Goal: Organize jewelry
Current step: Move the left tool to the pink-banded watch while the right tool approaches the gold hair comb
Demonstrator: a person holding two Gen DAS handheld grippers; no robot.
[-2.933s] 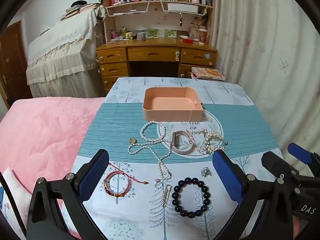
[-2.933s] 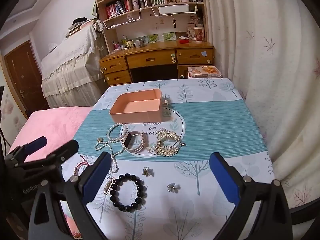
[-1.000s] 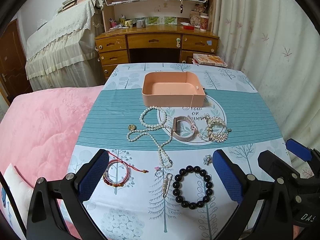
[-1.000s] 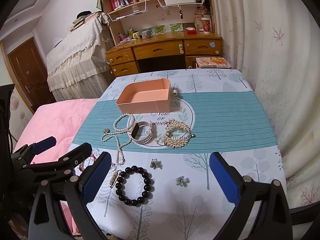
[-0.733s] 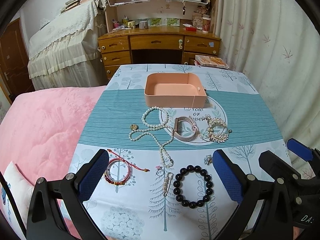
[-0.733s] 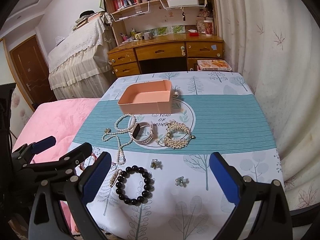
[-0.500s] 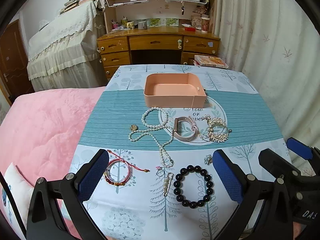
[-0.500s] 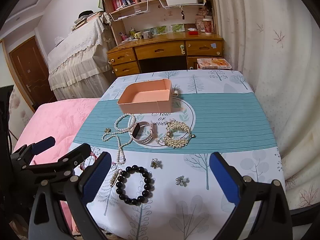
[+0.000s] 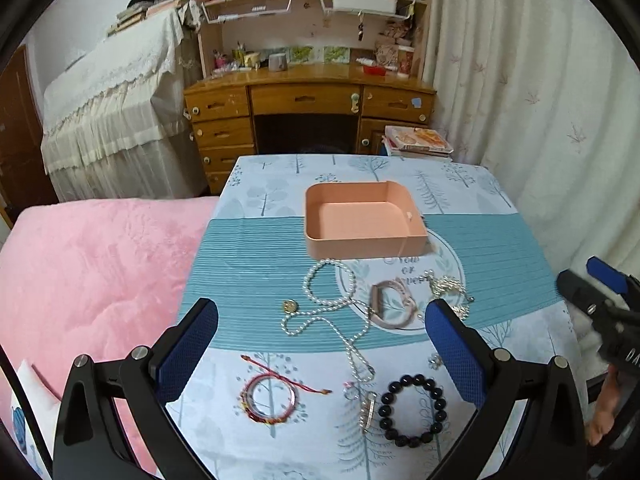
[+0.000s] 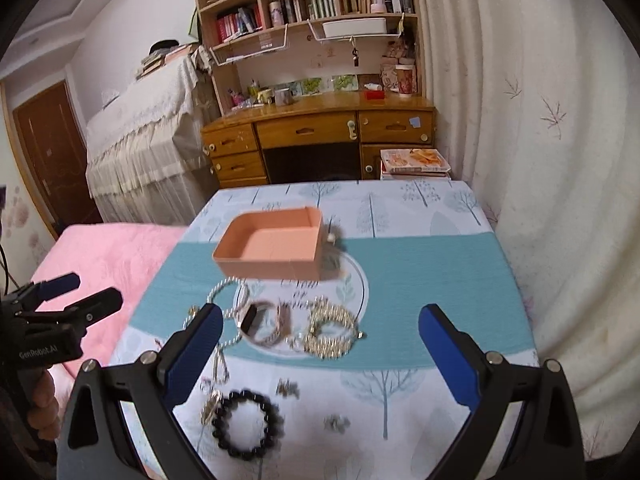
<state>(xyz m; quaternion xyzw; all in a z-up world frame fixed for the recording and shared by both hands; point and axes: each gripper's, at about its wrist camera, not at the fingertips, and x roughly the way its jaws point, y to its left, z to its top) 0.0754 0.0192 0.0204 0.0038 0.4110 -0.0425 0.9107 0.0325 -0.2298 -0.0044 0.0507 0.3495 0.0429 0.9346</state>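
Nothing sorted yet: the shallow salmon-pink open box [image 9: 362,220] holds 0 pieces, and all the jewelry lies loose on the tree-print tablecloth [image 9: 500,236].

Left gripper [image 9: 322,350] and right gripper [image 10: 320,354] both hover above the near table edge, jaws spread wide and gripping nothing. I count 8 pieces in front of the box:
- 1 long white pearl necklace [image 9: 332,308]
- 1 pale pink watch-style band [image 9: 390,308]
- 1 gold-and-crystal cluster bracelet [image 10: 330,334]
- 1 black round-bead bracelet [image 9: 412,410]
- 1 red cord bangle [image 9: 268,398]
- 1 slim silver clip [image 9: 367,412]
- 2 small silver charms [image 10: 336,424] (blurred, so earrings or studs is my guess)

All 8 are left to move.
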